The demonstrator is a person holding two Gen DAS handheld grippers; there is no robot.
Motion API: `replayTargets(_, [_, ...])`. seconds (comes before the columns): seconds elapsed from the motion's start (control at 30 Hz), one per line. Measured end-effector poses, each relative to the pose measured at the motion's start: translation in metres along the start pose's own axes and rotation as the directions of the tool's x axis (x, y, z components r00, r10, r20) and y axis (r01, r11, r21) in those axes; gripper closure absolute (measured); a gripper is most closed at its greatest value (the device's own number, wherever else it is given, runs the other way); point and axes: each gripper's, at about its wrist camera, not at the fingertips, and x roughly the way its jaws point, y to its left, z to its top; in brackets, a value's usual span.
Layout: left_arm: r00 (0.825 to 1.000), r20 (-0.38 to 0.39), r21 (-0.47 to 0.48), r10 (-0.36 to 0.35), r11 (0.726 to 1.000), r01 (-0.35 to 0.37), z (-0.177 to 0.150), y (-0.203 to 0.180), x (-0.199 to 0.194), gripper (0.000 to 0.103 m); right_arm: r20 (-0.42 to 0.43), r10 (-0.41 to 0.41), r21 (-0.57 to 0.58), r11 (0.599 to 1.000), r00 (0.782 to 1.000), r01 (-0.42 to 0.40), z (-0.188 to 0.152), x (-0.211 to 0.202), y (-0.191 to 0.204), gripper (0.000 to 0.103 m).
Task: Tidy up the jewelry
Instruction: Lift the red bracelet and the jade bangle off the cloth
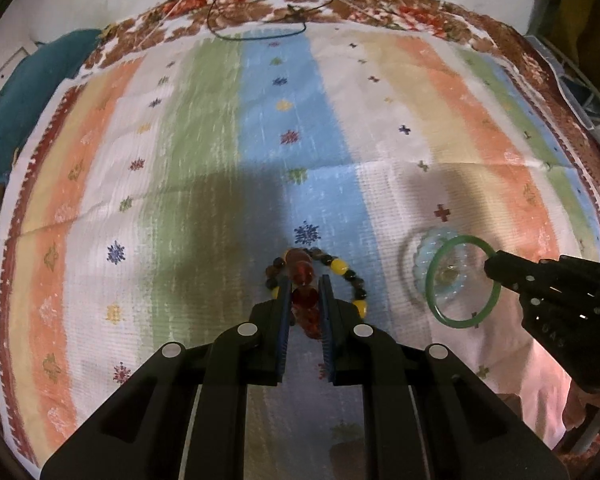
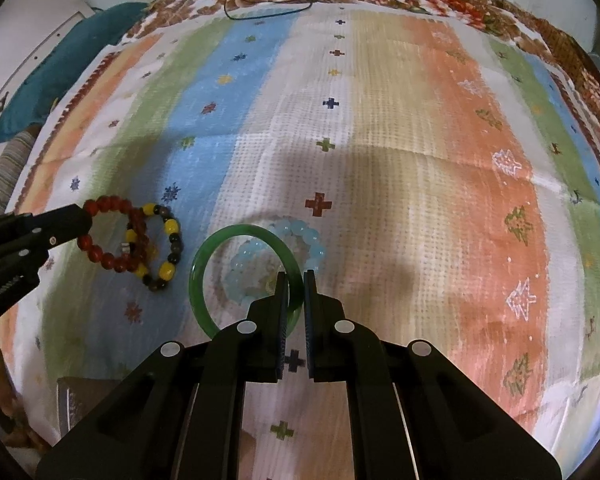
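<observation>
While the left gripper (image 1: 305,294) is closing its narrow tongs on the red bead bracelet (image 1: 302,280), the right gripper (image 2: 296,292) is pinching the green bangle (image 2: 204,264) by its rim; both are working over the striped cloth (image 1: 380,120), toward its near edge; the red bracelet is overlapping a yellow-and-dark bead bracelet (image 1: 340,268) lying on a blue stripe; the bangle is tilting over a pale blue bead bracelet (image 2: 304,236) that is resting on the white stripe beside it; the right wrist view is showing the red bracelet as a full ring (image 2: 108,236) held at the left gripper's tip (image 2: 82,222), which the left wrist view is hiding between the pads; a thin dark cord (image 1: 260,32) is lying at the cloth's far edge
</observation>
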Motion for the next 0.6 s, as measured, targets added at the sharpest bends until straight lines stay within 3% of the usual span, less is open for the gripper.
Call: replayTargets(0.6, [0.997,0.074,-0.047,-0.023,0.999,0.026,-0.016,0.007,-0.056,0.09,0.08,0.036,-0.017,0.999,0.996,-0.034,-0.02,-0.048,0.016,0.095])
